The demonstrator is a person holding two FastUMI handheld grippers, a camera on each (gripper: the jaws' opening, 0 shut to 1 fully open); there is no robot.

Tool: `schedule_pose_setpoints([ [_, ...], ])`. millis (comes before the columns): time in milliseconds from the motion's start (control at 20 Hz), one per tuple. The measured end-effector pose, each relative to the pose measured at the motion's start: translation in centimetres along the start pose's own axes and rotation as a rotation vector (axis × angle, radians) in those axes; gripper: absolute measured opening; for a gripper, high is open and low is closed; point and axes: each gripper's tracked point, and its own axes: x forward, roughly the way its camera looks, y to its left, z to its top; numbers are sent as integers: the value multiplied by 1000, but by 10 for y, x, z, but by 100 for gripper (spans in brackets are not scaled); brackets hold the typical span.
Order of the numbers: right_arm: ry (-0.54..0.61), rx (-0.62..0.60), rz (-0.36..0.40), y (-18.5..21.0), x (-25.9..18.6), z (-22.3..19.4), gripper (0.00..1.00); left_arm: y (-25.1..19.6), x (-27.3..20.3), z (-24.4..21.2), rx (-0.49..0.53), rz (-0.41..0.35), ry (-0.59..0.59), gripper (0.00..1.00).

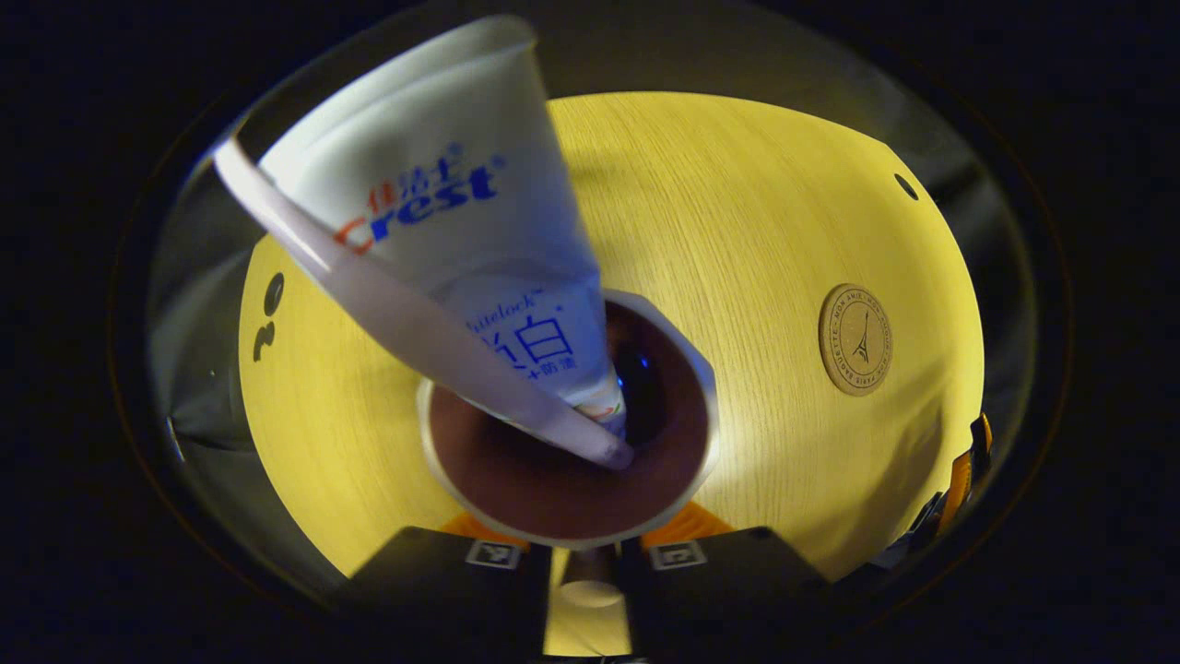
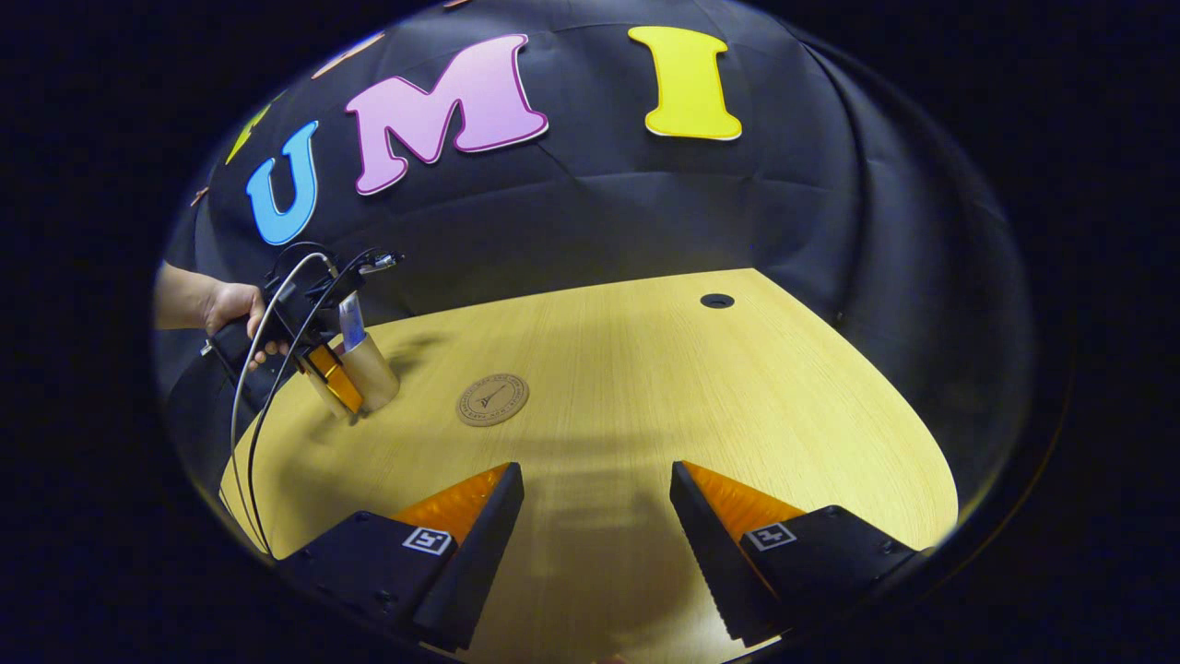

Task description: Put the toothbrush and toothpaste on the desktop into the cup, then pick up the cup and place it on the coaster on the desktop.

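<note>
Two items, toothpaste (image 1: 442,212) and toothbrush (image 1: 396,314), stand inside the cup (image 1: 572,480), which my left gripper (image 1: 590,544) clamps at its rim. My right gripper (image 2: 597,526) hangs spread apart, holding nothing. I judge I should keep the cup level, carrying it toward the coaster (image 1: 855,339) at three o'clock.

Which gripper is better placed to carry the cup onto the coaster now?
Left. The left gripper already has its fingers on either side of the cup, with the toothpaste and toothbrush inside. The coaster lies close beside it. The right gripper is open, empty and farther away.
</note>
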Motion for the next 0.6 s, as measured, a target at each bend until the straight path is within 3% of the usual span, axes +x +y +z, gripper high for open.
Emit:
schedule_pose_setpoints([
  [100, 10, 7, -17, -7, -2, -3, 98, -3, 1, 1, 1, -10, -4, 31],
  [150, 12, 12, -21, -10, -3, -4, 91, -4, 0, 2, -3, -13, -15, 30],
  [200, 12, 15, -25, -11, -4, -3, 98, -7, -1, 2, -8, -20, -24, 29],
  [350, 3, 11, -38, -19, -8, 1, 98, -12, -12, 10, 23, -10, -67, 27],
  [400, 0, 11, -45, -22, -9, 3, 91, -17, -17, 12, 47, -10, -76, 27],
  [450, -1, 17, -52, -25, -10, 4, 91, -23, -22, 15, 71, -8, -83, 31],
  [500, -7, 25, -58, -28, -12, 6, 98, -31, -25, 17, 98, -6, -90, 27],
  [550, -13, 29, -68, -30, -14, 9, 91, -40, -29, 20, 121, -9, -100, 27],
  [600, -19, 25, -78, -34, -17, 11, 91, -51, -32, 23, 142, -15, -110, 27],
])
